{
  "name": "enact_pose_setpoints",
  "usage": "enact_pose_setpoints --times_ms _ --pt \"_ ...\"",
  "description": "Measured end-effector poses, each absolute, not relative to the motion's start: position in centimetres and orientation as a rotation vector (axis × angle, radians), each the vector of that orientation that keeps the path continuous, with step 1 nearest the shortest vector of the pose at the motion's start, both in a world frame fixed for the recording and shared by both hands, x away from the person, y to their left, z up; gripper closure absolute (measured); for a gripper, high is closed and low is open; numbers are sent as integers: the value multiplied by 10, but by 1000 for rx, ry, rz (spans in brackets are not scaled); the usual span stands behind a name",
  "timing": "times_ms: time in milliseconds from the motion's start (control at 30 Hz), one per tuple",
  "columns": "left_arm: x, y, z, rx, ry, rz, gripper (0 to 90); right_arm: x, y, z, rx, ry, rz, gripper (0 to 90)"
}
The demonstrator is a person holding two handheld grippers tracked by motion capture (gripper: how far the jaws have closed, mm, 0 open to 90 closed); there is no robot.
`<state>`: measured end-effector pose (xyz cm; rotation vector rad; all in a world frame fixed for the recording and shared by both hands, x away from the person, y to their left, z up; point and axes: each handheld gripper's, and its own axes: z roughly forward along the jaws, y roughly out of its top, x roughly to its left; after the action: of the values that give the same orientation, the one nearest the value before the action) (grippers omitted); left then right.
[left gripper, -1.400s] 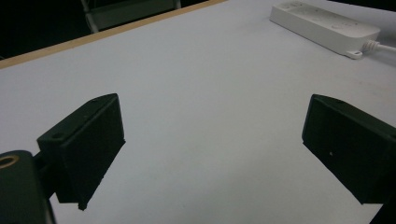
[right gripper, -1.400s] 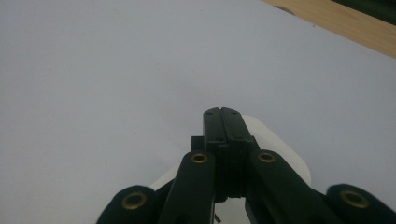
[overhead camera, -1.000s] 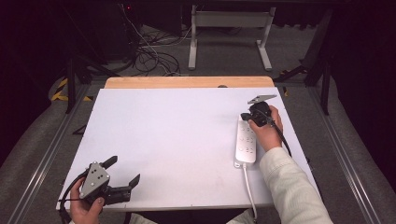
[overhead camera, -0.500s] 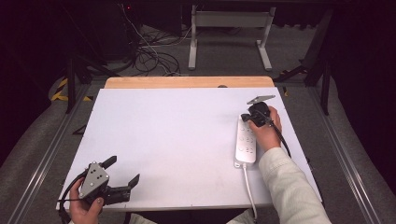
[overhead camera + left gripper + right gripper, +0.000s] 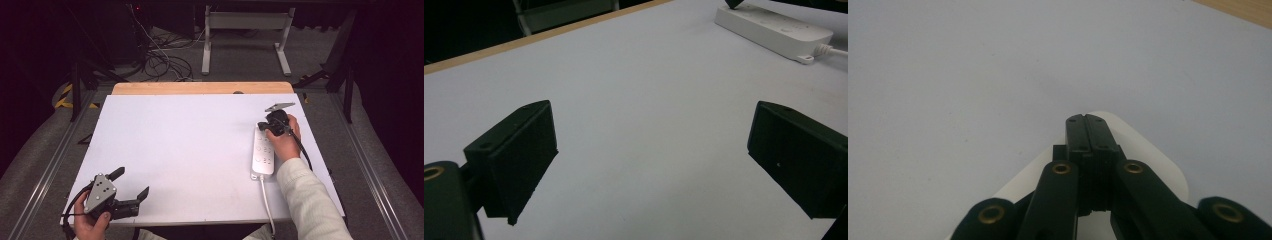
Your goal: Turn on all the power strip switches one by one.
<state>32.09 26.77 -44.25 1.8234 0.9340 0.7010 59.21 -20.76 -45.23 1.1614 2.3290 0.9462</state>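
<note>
High view: the right gripper (image 5: 264, 128) is pressing its closed tip onto the far end of the white power strip (image 5: 262, 154) lying near the table's (image 5: 190, 135) right edge, while the left gripper (image 5: 131, 184) is idling at the near left corner. Left gripper view: its fingers (image 5: 519, 150) are standing spread over bare table, gripping nothing. Right gripper view: the fingers (image 5: 1086, 131) are pressed together over the strip's rounded end, so I'd be pushing straight down, gently, to avoid skidding off.
</note>
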Motion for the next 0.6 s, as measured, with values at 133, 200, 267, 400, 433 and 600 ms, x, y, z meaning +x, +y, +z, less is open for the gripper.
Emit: enact_pose_setpoints --times_ms 133,200,267,400,433,600 --pt "321 268 -443 1823 933 700 60 591 -205 -453 1144 2322 922 900" --pt "321 268 -442 1825 930 701 60 592 -204 -454 1148 2318 934 900" --pt "321 268 -442 1825 930 701 60 592 -203 -454 1157 2319 947 900" --pt "321 269 -442 1825 930 702 60 592 -203 -455 1175 2309 959 900" --pt "320 269 -442 1824 932 701 60 592 -204 -455 1182 2309 968 900" --pt "320 270 -443 1821 932 700 60 591 -209 -458 1218 2285 1027 900"
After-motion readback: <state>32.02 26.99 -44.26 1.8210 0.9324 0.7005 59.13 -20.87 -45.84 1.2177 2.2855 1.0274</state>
